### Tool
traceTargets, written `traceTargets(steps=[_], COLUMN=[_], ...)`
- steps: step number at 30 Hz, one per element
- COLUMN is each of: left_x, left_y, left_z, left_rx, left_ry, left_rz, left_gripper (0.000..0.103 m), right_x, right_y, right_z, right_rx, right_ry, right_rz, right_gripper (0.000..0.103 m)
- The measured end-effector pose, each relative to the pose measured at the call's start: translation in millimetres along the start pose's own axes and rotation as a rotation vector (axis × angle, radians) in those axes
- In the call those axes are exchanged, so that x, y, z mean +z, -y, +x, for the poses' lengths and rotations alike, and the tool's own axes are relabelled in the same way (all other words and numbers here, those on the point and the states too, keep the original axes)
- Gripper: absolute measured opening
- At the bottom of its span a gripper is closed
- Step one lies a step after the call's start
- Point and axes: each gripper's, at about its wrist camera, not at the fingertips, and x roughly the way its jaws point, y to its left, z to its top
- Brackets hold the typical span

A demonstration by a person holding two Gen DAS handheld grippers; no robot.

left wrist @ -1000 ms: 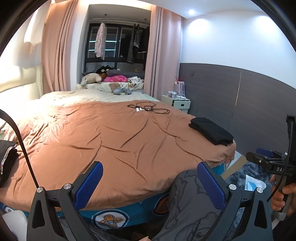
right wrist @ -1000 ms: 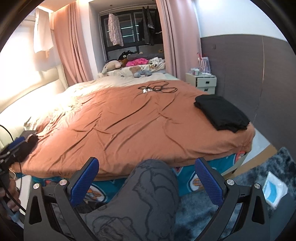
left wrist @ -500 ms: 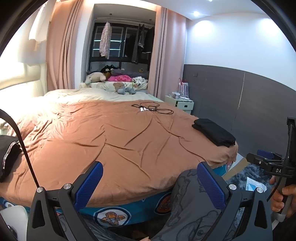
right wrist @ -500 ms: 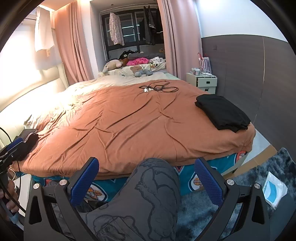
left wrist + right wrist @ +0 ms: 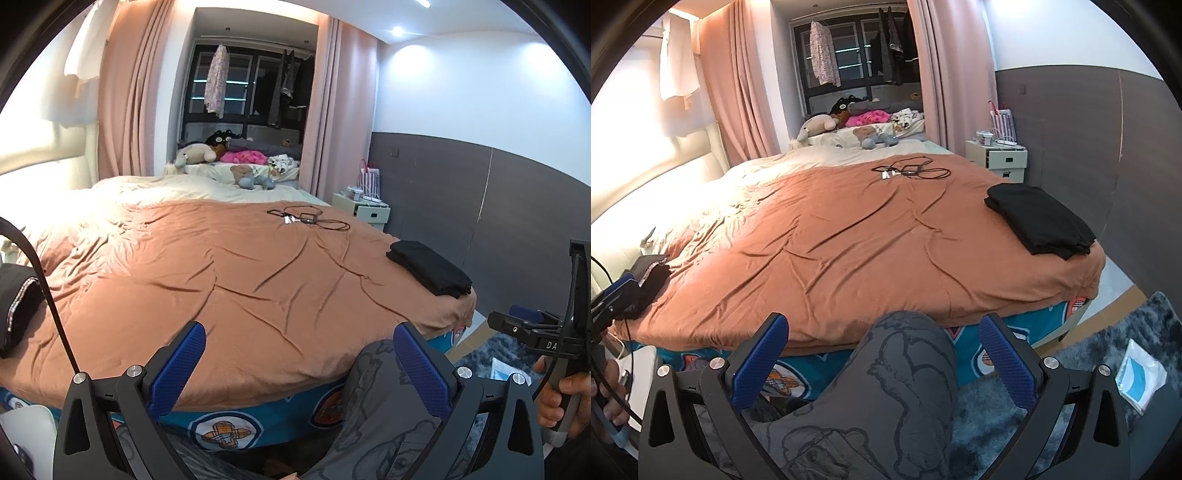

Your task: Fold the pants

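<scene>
Folded black pants (image 5: 430,267) lie at the right corner of the bed, also in the right wrist view (image 5: 1039,219). A second dark garment (image 5: 16,306) lies at the bed's left edge, seen in the right wrist view (image 5: 652,275) too. My left gripper (image 5: 297,350) is open and empty, held off the foot of the bed. My right gripper (image 5: 884,345) is open and empty, above the person's knee (image 5: 905,369). Each gripper shows at the edge of the other's view.
The bed has an orange cover (image 5: 229,280). Black cables (image 5: 306,219) lie on its far side. A white nightstand (image 5: 997,160) stands at the wall. A white and blue packet (image 5: 1143,376) lies on the dark rug (image 5: 1071,369).
Both grippers have drawn back and tilted up a little, so the bed sits lower in view. Both stay open and empty.
</scene>
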Motion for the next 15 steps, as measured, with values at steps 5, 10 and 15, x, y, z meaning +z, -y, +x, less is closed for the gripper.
traceTargets(steps=[5, 10, 15], left_x=[-0.6, 0.1, -0.1], left_y=[-3.1, -5.3, -8.3], left_z=[-1.4, -1.4, -3.9], left_rx=[0.002, 0.003, 0.004], left_ry=[0.001, 0.002, 0.008], left_rz=[-0.003, -0.011, -0.021], left_gripper=[0.102, 0.102, 0.102], right_x=[2.0, 3.7, 3.8], right_y=[-1.5, -4.9, -4.6], right_z=[-3.9, -4.3, -2.3], right_rx=[0.006, 0.000, 0.000], right_ry=[0.001, 0.003, -0.004], right_rz=[0.005, 0.003, -0.003], right_gripper=[0.103, 0.103, 0.103])
